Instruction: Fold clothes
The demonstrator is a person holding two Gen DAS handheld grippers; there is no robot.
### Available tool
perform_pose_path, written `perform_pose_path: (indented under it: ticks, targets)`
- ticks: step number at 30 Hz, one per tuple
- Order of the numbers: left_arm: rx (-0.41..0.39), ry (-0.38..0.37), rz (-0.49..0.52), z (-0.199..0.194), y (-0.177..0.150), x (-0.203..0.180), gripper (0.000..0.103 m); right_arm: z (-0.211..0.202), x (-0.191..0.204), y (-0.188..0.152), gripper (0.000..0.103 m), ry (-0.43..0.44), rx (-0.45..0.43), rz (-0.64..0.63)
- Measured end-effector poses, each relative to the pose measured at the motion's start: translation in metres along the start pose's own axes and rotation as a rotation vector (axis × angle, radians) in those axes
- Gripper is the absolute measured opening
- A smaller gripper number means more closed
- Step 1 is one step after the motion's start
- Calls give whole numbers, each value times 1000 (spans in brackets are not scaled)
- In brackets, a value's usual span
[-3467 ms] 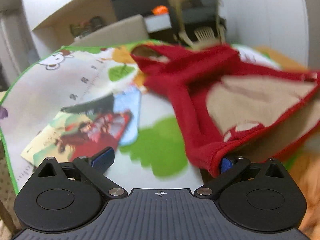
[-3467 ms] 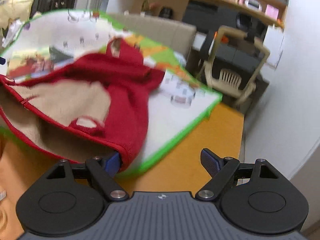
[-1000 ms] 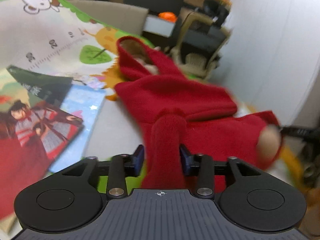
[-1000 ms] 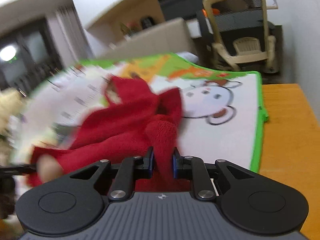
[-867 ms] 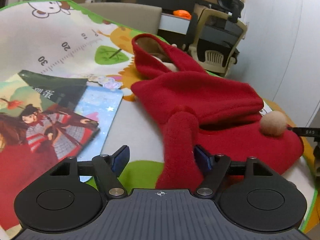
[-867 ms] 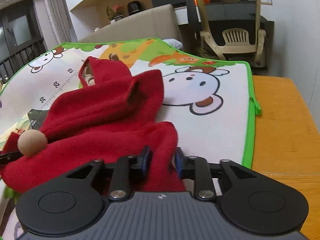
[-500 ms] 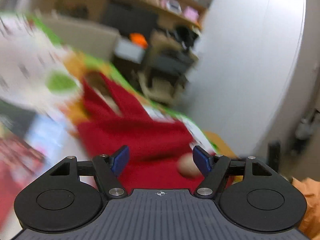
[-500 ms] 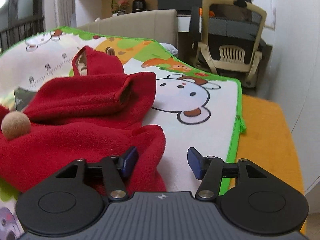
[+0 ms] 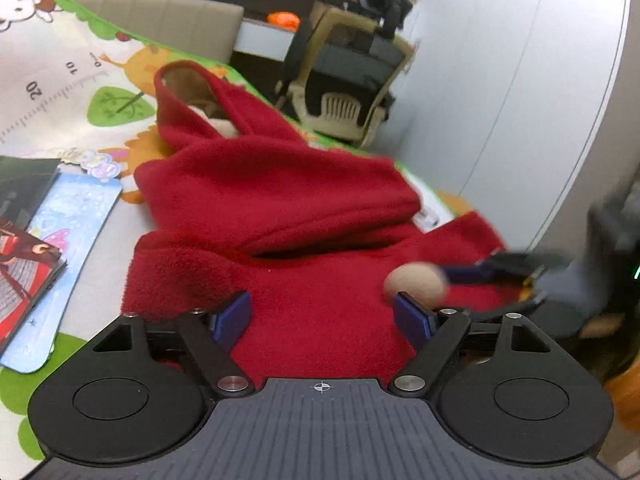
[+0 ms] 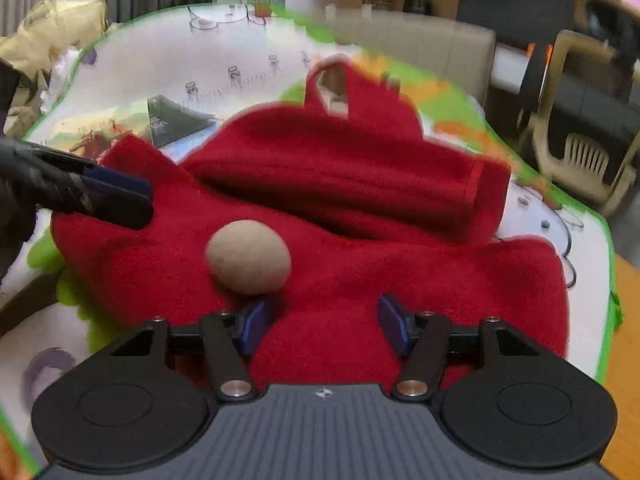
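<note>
A red fleece hooded garment [image 9: 280, 200] lies on the play mat, its lower part folded up over the body, with a tan pom-pom [image 9: 416, 284] on top. My left gripper [image 9: 322, 316] is open just above the near red fold, holding nothing. The right wrist view shows the same garment [image 10: 360, 184] and pom-pom [image 10: 248, 256]. My right gripper [image 10: 322, 322] is open over the near edge, its left fingertip close under the pom-pom. The left gripper [image 10: 136, 196] shows at the garment's left corner, held by a black-gloved hand [image 10: 24, 176]. The blurred right gripper [image 9: 480, 270] reaches beside the pom-pom.
A cartoon play mat [image 10: 168, 52] with a green border covers a wooden table [image 10: 624, 360]. Picture books [image 9: 36, 240] lie left of the garment. A beige plastic chair [image 9: 344, 92] and a sofa back [image 9: 168, 20] stand beyond the table. A white wall [image 9: 520, 80] is on the right.
Both grippers were shut on folds of the red garment a second ago; both have let go and opened. The garment now rests folded on the mat, and both grippers have shifted toward the pom-pom.
</note>
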State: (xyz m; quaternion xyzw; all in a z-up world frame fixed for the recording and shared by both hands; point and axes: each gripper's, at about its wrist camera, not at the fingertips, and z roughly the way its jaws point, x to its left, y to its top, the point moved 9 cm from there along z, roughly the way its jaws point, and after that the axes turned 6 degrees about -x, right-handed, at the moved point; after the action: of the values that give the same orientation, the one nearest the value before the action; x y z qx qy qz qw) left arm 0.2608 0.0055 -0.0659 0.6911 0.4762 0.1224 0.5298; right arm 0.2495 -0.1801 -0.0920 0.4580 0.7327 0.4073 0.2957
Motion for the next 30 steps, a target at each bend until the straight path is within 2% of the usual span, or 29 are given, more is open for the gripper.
perform_pose_path:
  ticks: [4, 7, 10, 13, 18, 23, 30]
  targets:
    - [-28, -12, -22, -4, 6, 2, 94, -16, -6, 9, 60, 6, -5, 28]
    - [-52, 3, -30, -6, 13, 8, 94, -33, -19, 19, 67, -57, -52, 12]
    - [-22, 34, -30, 2, 10, 17, 94, -31, -48, 2, 71, -135, -11, 82]
    - [5, 63, 4, 11, 3, 20, 94, -26, -63, -12, 72, -105, -5, 191]
    - [6, 79, 45, 11, 1, 17, 95, -40, -58, 4, 73, -139, -45, 102]
    - [6, 79, 52, 11, -1, 16, 96, -30, -67, -10, 76, -139, 2, 157]
    - [4, 81, 58, 11, -2, 15, 97, -30, -60, -6, 77, -151, 7, 98]
